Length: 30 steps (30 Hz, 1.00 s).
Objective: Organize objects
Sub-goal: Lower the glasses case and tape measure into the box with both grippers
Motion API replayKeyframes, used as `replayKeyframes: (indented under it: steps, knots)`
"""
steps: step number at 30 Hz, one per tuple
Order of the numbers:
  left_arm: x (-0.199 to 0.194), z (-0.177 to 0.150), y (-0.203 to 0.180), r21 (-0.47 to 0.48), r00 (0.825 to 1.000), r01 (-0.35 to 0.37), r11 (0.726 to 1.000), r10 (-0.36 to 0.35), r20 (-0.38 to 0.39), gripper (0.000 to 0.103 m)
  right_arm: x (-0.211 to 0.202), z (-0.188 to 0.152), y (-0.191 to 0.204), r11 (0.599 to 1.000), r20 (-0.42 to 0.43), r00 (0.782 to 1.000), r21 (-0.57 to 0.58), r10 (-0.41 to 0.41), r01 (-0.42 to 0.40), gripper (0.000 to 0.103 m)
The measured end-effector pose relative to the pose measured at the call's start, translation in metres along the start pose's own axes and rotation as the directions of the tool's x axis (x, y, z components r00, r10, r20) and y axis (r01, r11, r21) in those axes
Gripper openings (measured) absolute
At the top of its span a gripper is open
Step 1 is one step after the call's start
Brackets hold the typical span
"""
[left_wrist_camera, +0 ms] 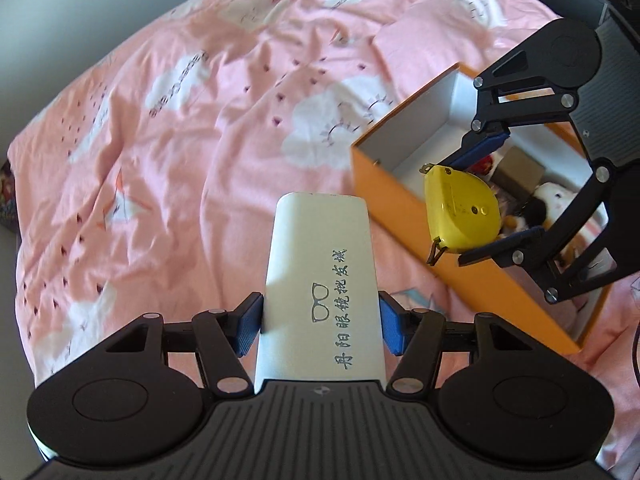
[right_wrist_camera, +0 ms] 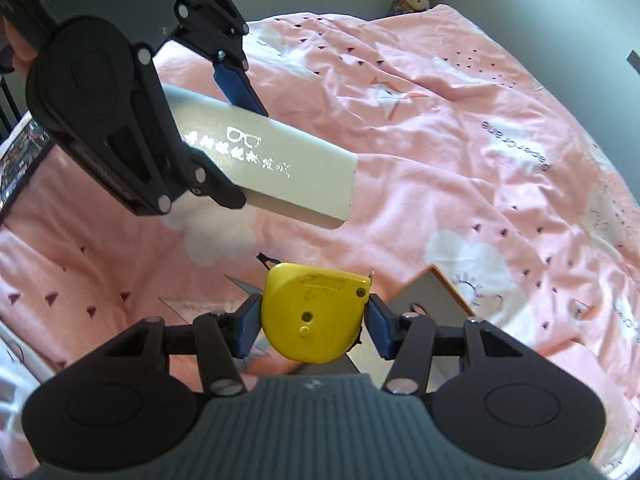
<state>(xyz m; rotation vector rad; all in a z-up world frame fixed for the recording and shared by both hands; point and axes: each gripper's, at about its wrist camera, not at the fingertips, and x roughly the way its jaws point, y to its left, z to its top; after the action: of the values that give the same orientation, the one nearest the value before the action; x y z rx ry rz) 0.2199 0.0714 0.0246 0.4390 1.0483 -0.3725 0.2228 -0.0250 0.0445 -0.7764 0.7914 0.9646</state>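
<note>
Left tool clamps the white glasses case; right tool clamps the yellow tape measure, both lifted above the pink bed. Orange box already holds several items. Both still need dropping in.

The box sits on the bedspread, with the tape measure above its open top.

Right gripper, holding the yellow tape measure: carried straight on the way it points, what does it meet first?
Probably the orange box: the right gripper holds the tape measure at its near corner, though depth is unclear.
</note>
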Motion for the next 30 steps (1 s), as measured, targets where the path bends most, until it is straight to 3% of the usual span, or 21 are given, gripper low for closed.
replayKeyframes:
  steps: [8, 14, 22, 27, 30]
  knots:
    - [0.001, 0.040, -0.047, 0.139, 0.998, 0.031, 0.990, -0.039, 0.057, 0.069, -0.015, -0.047, -0.024, 0.992, -0.072, 0.990, -0.015, -0.123, 0.122, 0.057]
    - [0.026, 0.072, -0.083, 0.276, 0.994, 0.067, 0.959, -0.088, 0.061, 0.069, -0.024, -0.088, -0.054, 0.982, -0.135, 0.973, -0.005, -0.185, 0.187, 0.057]
    - [0.078, 0.104, -0.123, 0.445, 0.991, 0.101, 0.890, -0.131, 0.035, 0.069, -0.016, -0.119, -0.085, 0.982, -0.175, 0.967, 0.010, -0.184, 0.188, 0.057]
    - [0.116, 0.116, -0.138, 0.557, 0.996, 0.079, 0.827, -0.093, -0.002, 0.069, -0.008, -0.126, -0.099, 0.981, -0.178, 0.967, 0.036, -0.183, 0.192, 0.057]
    - [0.137, 0.119, -0.136, 0.585, 0.995, 0.097, 0.806, -0.086, -0.047, 0.069, -0.004, -0.127, -0.102, 0.982, -0.171, 0.970, 0.039, -0.176, 0.185, 0.057]
